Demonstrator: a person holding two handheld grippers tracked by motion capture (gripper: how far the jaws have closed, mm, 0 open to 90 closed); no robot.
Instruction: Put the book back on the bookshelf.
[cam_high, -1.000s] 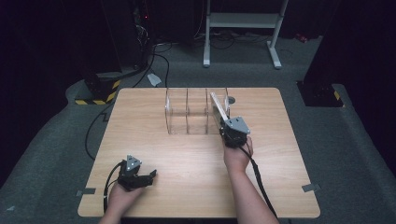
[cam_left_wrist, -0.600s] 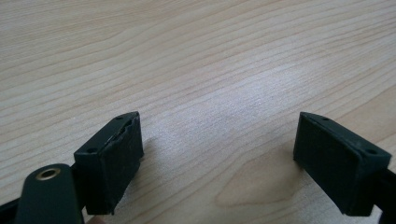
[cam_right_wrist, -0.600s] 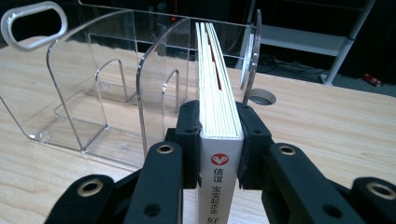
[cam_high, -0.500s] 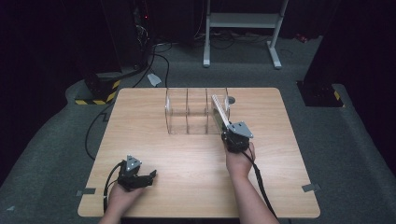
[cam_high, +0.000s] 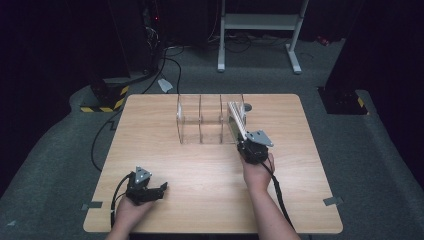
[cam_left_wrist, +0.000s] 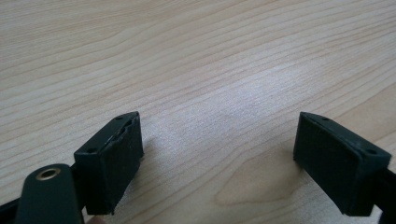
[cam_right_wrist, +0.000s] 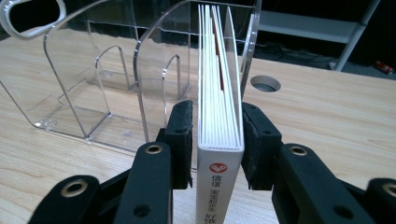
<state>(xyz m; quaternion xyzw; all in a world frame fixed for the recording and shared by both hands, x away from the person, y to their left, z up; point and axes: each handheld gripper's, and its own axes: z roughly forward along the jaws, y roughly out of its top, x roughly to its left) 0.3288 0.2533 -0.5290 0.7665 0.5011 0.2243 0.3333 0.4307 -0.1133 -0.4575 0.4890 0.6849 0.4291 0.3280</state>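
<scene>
Now the right gripper jaws, just opening, seemingly clear the book in the clear rack; left gripper jaws released.

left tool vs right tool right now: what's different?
The left tool holds its jaws wide, with only the pale wooden table between them. The right tool flanks a white book standing in the clear acrylic rack. The right tool's jaws sit narrow and have just been opening, with a slit at one pad. The left tool's jaws are far apart. Both have black jaws and are hand-held.
</scene>
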